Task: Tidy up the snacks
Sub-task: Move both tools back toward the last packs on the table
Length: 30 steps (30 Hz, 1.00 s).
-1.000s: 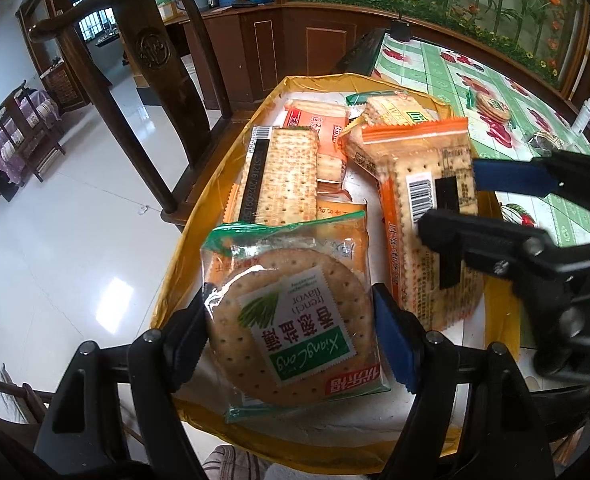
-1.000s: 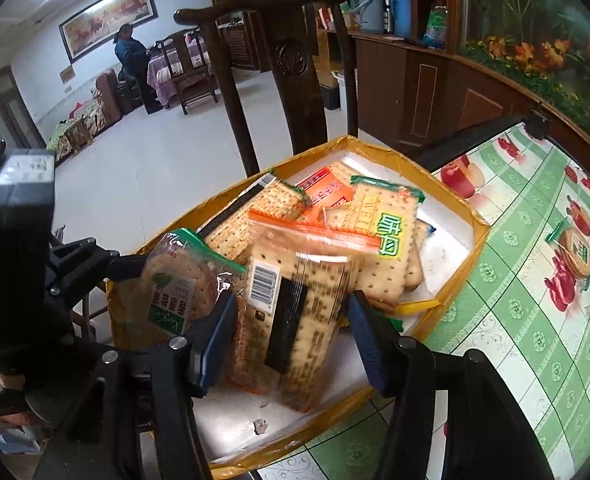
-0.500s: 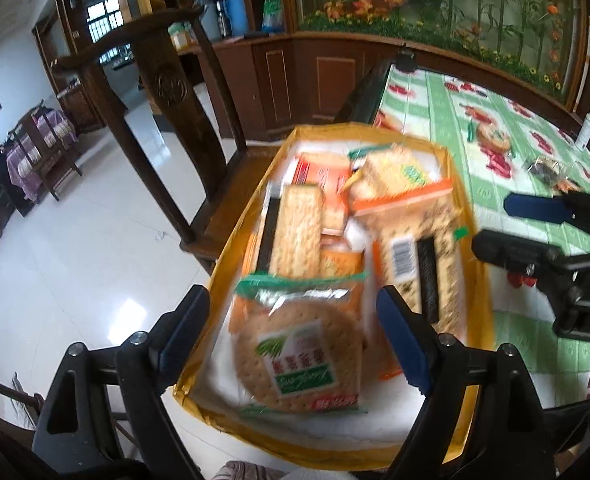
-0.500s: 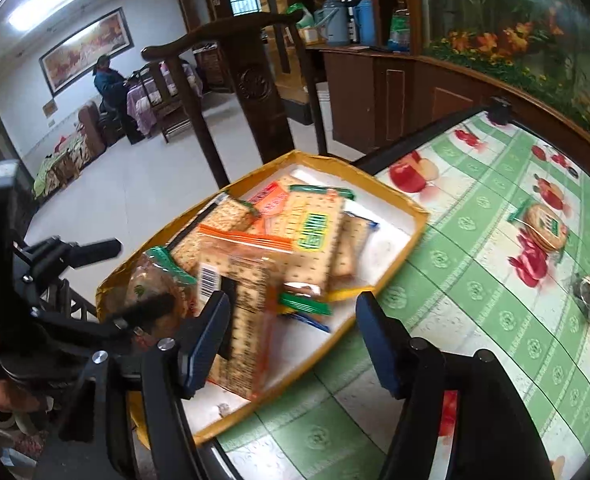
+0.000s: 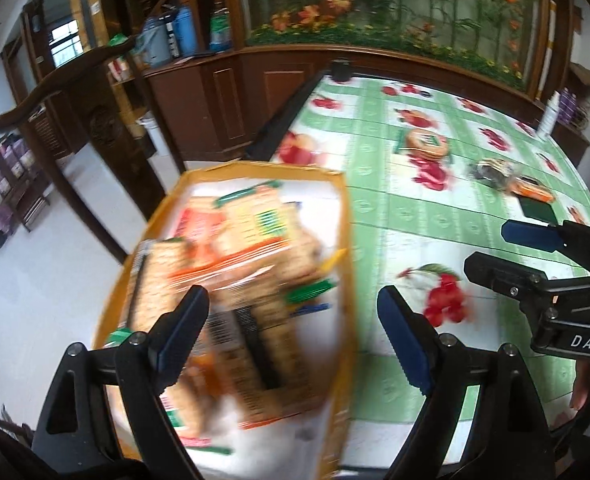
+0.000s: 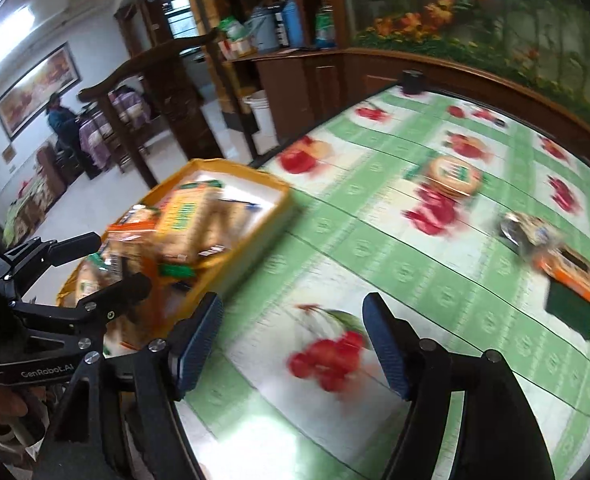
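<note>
Yellow box [image 5: 347, 240]: it stands at the left edge of the tabletop [image 5: 375, 216] and already holds a pile of cracker packets [image 5: 251, 248], one over another. The picture is blurred there, so I cannot count them or read the labels.
Left gripper [image 5: 295, 340]: its jaws are wide apart and hold nothing; it hovers over the near right part of the box.
Right gripper [image 6: 295, 344]: its jaws are also apart and empty; it is over the bare tabletop, to the right of the box, and points toward the loose snacks.
Round cracker packet [image 6: 453, 172]: it lies alone on the tabletop, well apart from the box, not yet put away.
Small dark snack packet [image 6: 529, 232]: it lies further right; it is too blurred to name better.
Orange cracker packet [image 6: 571, 272]: it lies just beside the dark one, with a dark green flat thing [image 6: 571, 312] near it.
Progress: I judge that most of the work is done, because the majority of snacks are in the box.
Left to do: about three packets on the right side of the tabletop must be picked up and placed into the box.
</note>
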Available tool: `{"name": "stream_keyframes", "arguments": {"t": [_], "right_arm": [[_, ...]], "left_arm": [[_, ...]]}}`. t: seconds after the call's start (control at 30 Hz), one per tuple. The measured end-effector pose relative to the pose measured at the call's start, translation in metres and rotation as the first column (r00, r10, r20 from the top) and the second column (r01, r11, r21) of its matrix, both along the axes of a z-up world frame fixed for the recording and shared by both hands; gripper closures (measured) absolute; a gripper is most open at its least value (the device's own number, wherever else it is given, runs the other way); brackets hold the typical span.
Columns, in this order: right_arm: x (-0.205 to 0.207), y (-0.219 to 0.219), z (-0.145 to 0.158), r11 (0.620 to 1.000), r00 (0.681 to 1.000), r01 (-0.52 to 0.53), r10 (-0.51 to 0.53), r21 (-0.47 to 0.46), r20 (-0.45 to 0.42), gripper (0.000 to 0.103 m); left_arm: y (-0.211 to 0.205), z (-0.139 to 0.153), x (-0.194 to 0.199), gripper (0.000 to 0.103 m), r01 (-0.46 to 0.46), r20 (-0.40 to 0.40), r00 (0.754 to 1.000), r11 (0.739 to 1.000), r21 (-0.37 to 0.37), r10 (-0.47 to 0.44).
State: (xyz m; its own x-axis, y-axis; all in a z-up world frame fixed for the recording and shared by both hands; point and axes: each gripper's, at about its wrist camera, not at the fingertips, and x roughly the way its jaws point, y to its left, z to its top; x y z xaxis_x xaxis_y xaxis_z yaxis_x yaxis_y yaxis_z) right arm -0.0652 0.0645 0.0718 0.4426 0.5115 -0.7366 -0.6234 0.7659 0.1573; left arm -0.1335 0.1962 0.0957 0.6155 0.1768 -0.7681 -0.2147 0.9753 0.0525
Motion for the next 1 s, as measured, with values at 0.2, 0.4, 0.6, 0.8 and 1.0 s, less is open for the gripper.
{"name": "stream_keyframes", "arguments": {"t": [0.2, 0.4, 0.6, 0.8, 1.0], "right_arm": [[0.011, -0.049, -0.003, 0.995, 0.995, 0.098, -0.098, 0.004, -0.016, 0.03], [0.02, -0.093, -0.004, 0.981, 0.981, 0.191, -0.19, 0.018, -0.028, 0.029], [0.031, -0.127, -0.005, 0.966, 0.966, 0.258, -0.258, 0.012, -0.034, 0.027], [0.036, -0.146, -0.005, 0.955, 0.955, 0.294, -0.293, 0.027, -0.039, 0.025], [0.042, -0.159, -0.01, 0.947, 0.946, 0.319, -0.317, 0.025, -0.061, 0.023]], "left_arm": [[-0.036, -0.001, 0.025, 0.017, 0.062, -0.01, 0.998, 0.998, -0.008, -0.062], [-0.068, 0.0, 0.049, 0.017, 0.108, -0.015, 0.994, 0.994, -0.015, -0.109], [-0.093, -0.002, 0.073, 0.017, 0.152, -0.04, 0.987, 0.986, -0.061, -0.155], [-0.103, -0.004, 0.095, 0.017, 0.163, -0.064, 0.983, 0.982, -0.099, -0.17], [-0.106, -0.005, 0.119, 0.016, 0.171, -0.116, 0.976, 0.977, -0.128, -0.186]]}}
